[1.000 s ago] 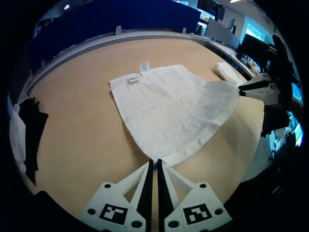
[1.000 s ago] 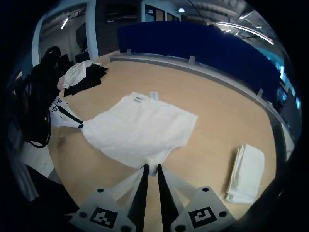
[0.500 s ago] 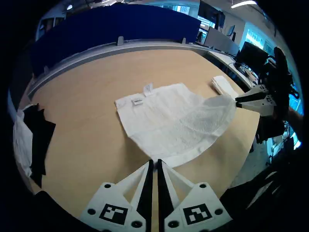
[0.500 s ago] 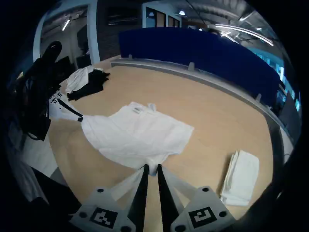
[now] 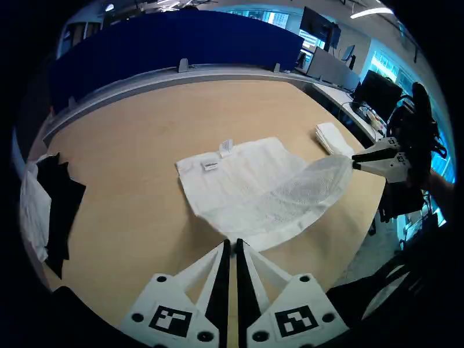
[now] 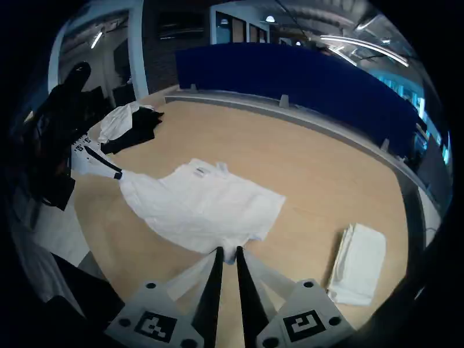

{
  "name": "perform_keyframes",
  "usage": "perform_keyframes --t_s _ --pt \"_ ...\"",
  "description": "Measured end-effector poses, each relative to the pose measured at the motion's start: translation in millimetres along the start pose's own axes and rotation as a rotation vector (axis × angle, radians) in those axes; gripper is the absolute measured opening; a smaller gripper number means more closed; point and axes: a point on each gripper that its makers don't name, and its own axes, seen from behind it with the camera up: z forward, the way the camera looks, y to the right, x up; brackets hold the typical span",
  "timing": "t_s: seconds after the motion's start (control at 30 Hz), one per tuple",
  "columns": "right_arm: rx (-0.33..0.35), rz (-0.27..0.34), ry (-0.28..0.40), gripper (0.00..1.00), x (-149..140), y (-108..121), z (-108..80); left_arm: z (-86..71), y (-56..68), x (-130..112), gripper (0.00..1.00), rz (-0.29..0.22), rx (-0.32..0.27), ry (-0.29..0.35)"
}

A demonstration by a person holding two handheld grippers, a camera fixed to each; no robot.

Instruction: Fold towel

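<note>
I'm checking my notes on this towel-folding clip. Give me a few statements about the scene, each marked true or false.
1. The left gripper and the right gripper are each shut on a near corner of the white towel. True.
2. The white towel is already folded in half. False: it is spread open, its far edge on the table and its near corners lifted.
3. A folded towel lies on the table, apart from the white towel. True.
4. The pile of black and white cloth lies on the white towel. False: it sits apart, at the table's edge.
</note>
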Motion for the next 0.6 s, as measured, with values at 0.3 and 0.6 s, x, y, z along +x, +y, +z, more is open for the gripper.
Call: perform_keyframes --t_s 0.3,0.6 --pt "-0.011 0.002 0.001 0.17 6.8 10.9 11.3 7.3 -7.7 12.7 0.08 -0.031 -0.001 0.021" --pt "-0.03 0.002 0.003 0.17 21.2 36.4 39.1 24.4 -23.3 35.4 0.08 -0.072 -0.008 0.038"
